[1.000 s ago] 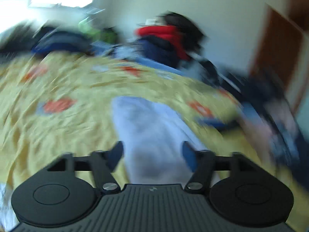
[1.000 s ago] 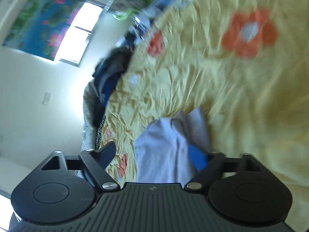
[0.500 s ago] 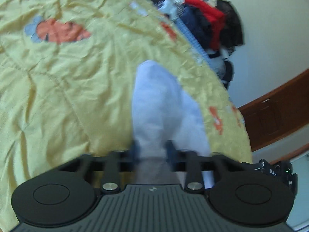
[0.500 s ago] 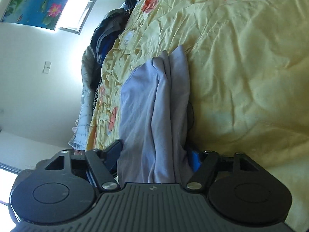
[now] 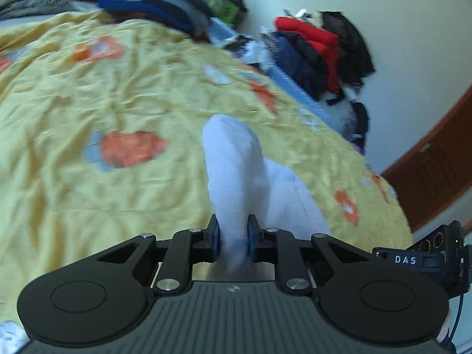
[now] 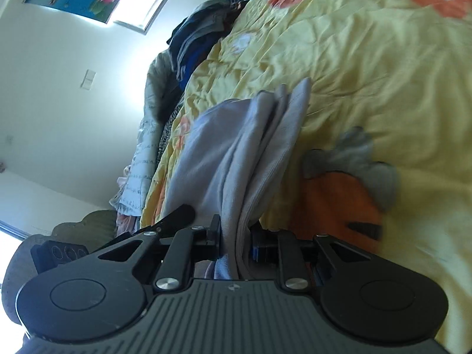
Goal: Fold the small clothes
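I have both tongs clamped on the pale lilac garment [image 5: 242, 171]: my left gripper [image 5: 231, 237] pinches a bunched ridge of it, my right gripper [image 6: 234, 237] squeezes several gathered layers. The cloth stretches straight ahead of each pair of fingers onto the yellow flowered bedspread [image 5: 88, 94]. I judge the folding barely begun: no neat fold shows, and laying flat and creasing remain.

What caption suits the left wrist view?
Left tongs pinch a pale lavender garment over a yellow flowered bedspread.
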Demonstrator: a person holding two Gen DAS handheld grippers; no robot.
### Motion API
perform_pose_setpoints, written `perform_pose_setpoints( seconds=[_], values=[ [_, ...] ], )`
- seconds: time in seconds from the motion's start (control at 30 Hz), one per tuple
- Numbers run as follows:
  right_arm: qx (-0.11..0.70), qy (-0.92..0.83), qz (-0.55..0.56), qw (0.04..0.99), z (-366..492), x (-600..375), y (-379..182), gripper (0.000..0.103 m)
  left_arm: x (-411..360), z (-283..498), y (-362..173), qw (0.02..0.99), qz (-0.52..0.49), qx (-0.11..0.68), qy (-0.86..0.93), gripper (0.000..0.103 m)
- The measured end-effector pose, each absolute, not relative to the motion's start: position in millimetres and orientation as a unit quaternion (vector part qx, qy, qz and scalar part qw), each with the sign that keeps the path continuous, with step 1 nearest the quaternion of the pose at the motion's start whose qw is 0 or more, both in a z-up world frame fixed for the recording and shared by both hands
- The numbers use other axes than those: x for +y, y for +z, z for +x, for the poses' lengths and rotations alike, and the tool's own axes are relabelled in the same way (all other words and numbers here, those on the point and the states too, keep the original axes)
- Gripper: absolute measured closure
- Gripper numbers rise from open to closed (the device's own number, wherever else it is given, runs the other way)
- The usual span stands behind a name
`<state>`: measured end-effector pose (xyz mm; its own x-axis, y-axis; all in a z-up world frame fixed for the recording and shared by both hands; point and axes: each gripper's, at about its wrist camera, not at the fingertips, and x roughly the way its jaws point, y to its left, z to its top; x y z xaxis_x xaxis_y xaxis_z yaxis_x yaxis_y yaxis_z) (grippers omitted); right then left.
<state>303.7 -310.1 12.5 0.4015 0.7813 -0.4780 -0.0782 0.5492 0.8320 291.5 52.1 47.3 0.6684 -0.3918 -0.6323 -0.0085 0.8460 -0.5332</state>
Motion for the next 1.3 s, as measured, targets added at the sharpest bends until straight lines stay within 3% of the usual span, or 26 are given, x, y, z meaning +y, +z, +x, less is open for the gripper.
perform_pose_setpoints(
  seconds=[0.1,0.13,0.23,0.33,0.43,0.5,0.57,0.63,0.7,0.77,0.8,0.83,0.93,1.07,1.17,1.3],
  values=[
    [0.5,0.278,0.383,0.725,313,-295,-10,0.079,59,295,20,0.869,-0.246,0.42,-0.09,0.08],
    [0.508,0.267,0.382,0.725,312,-294,-18,0.074,64,292,15,0.869,-0.254,0.414,-0.093,0.079],
    [0.5,0.247,0.42,0.715,303,-309,-26,0.069,72,276,31,0.881,-0.251,0.394,-0.074,0.078],
    [0.454,0.218,0.413,0.759,288,-329,0,0.065,50,242,68,0.943,-0.126,0.305,-0.046,0.077],
    [0.41,0.239,0.419,0.774,288,-330,27,0.061,9,224,74,0.958,-0.02,0.269,-0.097,0.059],
    [0.41,0.272,0.429,0.757,302,-314,34,0.051,-15,224,61,0.948,0.011,0.289,-0.131,0.059],
    [0.428,0.294,0.419,0.745,322,-291,34,0.033,-30,225,42,0.939,0.031,0.316,-0.131,0.059],
    [0.46,0.284,0.414,0.733,346,-273,24,0.033,-38,223,27,0.939,0.048,0.318,-0.117,0.059],
    [0.492,0.244,0.385,0.741,363,-260,12,0.039,-42,218,20,0.943,0.071,0.306,-0.112,0.059],
    [0.5,0.218,0.376,0.749,368,-264,-2,0.085,-43,217,19,0.943,0.073,0.308,-0.104,0.059],
    [0.504,0.207,0.37,0.752,366,-265,-6,0.098,-45,219,19,0.942,0.071,0.31,-0.103,0.059],
    [0.504,0.202,0.362,0.757,364,-268,-9,0.102,-44,219,19,0.943,0.069,0.31,-0.102,0.059],
    [0.489,0.205,0.376,0.76,350,-278,-10,0.102,-47,217,17,0.945,0.079,0.303,-0.099,0.059],
    [0.434,0.211,0.358,0.799,306,-287,26,0.058,-46,220,18,0.943,0.072,0.308,-0.1,0.059],
    [0.425,0.272,0.361,0.784,284,-277,40,0.052,-48,219,17,0.944,0.076,0.306,-0.1,0.059],
    [0.481,0.261,0.32,0.773,278,-262,20,0.049,-48,220,17,0.943,0.077,0.307,-0.099,0.059]
  ],
)
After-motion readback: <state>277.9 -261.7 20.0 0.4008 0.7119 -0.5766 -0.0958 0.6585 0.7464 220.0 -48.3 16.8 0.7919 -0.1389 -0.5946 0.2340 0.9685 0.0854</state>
